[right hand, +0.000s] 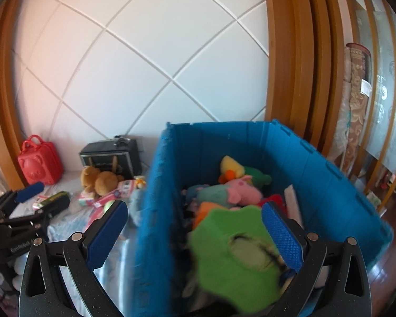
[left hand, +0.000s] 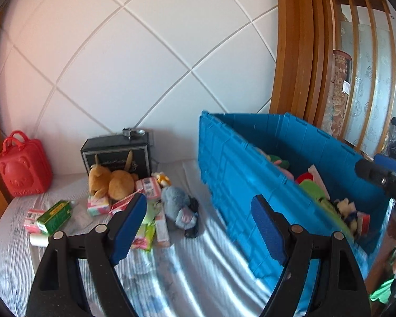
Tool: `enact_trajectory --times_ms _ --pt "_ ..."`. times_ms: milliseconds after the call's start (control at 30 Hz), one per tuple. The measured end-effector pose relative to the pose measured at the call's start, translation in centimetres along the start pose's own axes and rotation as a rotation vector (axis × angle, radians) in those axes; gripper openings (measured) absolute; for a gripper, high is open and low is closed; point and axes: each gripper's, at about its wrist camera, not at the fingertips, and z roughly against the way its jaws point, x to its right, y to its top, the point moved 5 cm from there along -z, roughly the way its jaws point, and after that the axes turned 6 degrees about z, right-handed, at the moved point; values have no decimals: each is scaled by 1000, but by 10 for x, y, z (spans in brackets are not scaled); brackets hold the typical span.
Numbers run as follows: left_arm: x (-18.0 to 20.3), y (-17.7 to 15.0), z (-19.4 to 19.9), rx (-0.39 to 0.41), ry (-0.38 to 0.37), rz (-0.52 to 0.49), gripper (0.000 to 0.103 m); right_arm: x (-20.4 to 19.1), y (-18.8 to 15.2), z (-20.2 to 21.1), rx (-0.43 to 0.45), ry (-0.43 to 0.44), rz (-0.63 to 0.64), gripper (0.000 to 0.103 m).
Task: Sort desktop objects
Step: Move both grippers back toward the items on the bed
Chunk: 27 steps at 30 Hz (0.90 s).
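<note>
A blue plastic crate (left hand: 232,174) stands on the bed at the right and holds several plush toys; it also shows in the right wrist view (right hand: 155,211). My left gripper (left hand: 198,227) is open and empty above the bedspread, left of the crate. My right gripper (right hand: 195,232) is open over the crate's near wall; a blurred green plush toy (right hand: 232,259) sits between its fingers, not clamped. A brown plush (left hand: 111,181), a grey plush (left hand: 179,207), a green box (left hand: 55,216) and several small pink packets lie on the bed.
A red bear-shaped case (left hand: 23,171) and a black box (left hand: 116,155) stand against the white padded wall. Wooden door frames (left hand: 295,52) rise at the right. The left gripper shows at the left edge of the right wrist view (right hand: 18,211).
</note>
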Motion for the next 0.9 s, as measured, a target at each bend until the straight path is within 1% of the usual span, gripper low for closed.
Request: enact_trajectory --times_ms 67,100,167,200,333,367,400,433,467,500,567,633,667,700,767,833,900 --pt "-29 -12 9 -14 -12 14 82 -25 -4 9 22 -3 -9 103" --pt "-48 -20 13 -21 -2 26 82 -41 -6 14 44 -1 -16 103" --pt "-84 -33 20 -32 21 30 82 -66 -7 22 75 2 -31 103" --pt "-103 -40 22 -38 33 37 81 -84 -8 28 105 1 -38 103" --pt "-180 -68 23 -83 90 58 82 -135 -12 40 196 -45 -49 103" --pt "-197 -73 22 -94 106 68 82 -149 -13 39 213 -43 -45 103" --pt "-217 -81 21 -113 122 84 81 -162 -16 31 198 -7 -32 103" --pt "-231 -88 20 -129 133 94 81 -172 -21 19 145 37 -24 103" --pt "-248 -94 18 -151 152 102 81 -184 -29 0 53 86 -25 103" --pt "-264 -103 17 -174 182 109 82 -194 -39 -19 -32 111 -38 103" --pt "-297 -120 13 -237 226 144 82 -208 -57 -44 -115 126 -52 103" --pt "-326 -136 11 -287 266 189 81 -216 -70 -68 -176 101 -53 103" --pt "-339 -143 12 -298 286 212 81 -219 -75 -79 -202 96 -52 103" --pt "-350 -149 13 -305 302 231 81 -222 -81 -94 -235 105 -56 103" --pt "-371 -158 12 -316 329 261 82 -224 -89 -116 -271 121 -67 103" --pt "-388 -164 11 -321 367 280 82 -226 -100 -141 -321 126 -77 103" --pt "-405 -167 6 -328 413 287 82 -226 -109 -165 -374 150 -81 103"
